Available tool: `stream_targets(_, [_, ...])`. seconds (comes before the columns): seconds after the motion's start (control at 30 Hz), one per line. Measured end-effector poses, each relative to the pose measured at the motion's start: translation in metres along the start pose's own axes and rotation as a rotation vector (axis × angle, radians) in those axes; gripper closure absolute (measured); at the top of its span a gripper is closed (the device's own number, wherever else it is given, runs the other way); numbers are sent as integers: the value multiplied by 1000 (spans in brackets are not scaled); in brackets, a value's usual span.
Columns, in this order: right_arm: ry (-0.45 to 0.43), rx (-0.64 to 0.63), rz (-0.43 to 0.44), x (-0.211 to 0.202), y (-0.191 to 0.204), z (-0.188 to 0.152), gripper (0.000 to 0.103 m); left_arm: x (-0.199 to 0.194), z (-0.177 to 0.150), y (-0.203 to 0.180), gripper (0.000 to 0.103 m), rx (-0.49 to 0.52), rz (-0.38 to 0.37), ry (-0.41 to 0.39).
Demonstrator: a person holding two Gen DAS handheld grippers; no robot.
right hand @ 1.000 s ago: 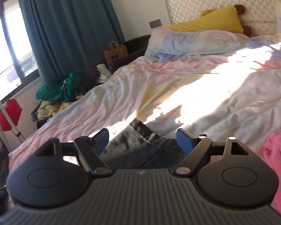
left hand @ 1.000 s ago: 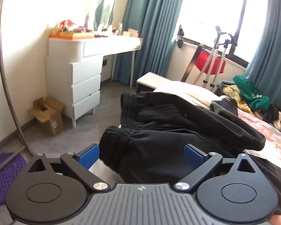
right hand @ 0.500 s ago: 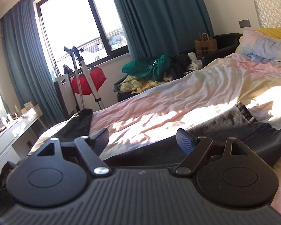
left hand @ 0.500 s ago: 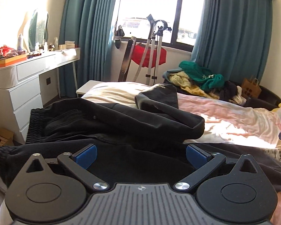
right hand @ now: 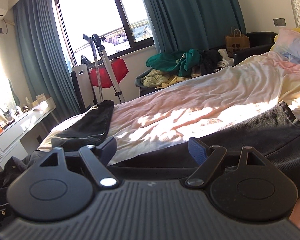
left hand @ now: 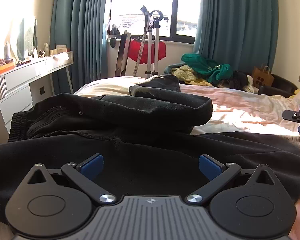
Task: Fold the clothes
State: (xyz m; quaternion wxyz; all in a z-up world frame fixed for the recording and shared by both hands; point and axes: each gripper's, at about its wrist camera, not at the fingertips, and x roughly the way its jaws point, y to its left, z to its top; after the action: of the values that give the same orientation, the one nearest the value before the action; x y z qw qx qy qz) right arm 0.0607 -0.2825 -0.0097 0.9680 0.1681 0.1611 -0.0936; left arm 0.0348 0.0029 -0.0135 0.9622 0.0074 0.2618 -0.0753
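Note:
A pair of black trousers (left hand: 114,120) lies crumpled on the bed, its ribbed waistband at the left and one leg folded back over itself. My left gripper (left hand: 151,165) is open, its blue pads just above the near black cloth. My right gripper (right hand: 152,149) is open over the other trouser leg (right hand: 260,132), which runs along the bed's near edge. The far leg end (right hand: 90,124) lies on the sheet at the left. The right gripper's tip shows at the right edge of the left wrist view (left hand: 298,118).
The bed (right hand: 190,104) has a pastel crumpled sheet with sun patches. A white dresser (left hand: 20,84) stands at the left. A clothes steamer (left hand: 150,44), a red cloth and a pile of green and yellow clothes (left hand: 202,70) stand by the window. A paper bag (right hand: 237,42) sits on a dark armchair.
Both views have swung from the dresser and the headboard toward the window. Both grippers stay open and have settled low over the black trousers.

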Motion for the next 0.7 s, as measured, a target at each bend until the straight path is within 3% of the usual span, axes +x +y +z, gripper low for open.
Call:
stream_targets(0.2, [-1, 1, -17, -1, 4, -4, 22, 1, -11, -6, 0, 8, -21, 13])
stream_targets(0.47, [2, 51, -10, -5, -3, 2, 22, 1, -17, -18, 0, 114, 17, -1])
stream_targets(0.7, [58, 39, -39, 1, -8, 4, 22, 21, 5, -26, 0, 202, 59, 18])
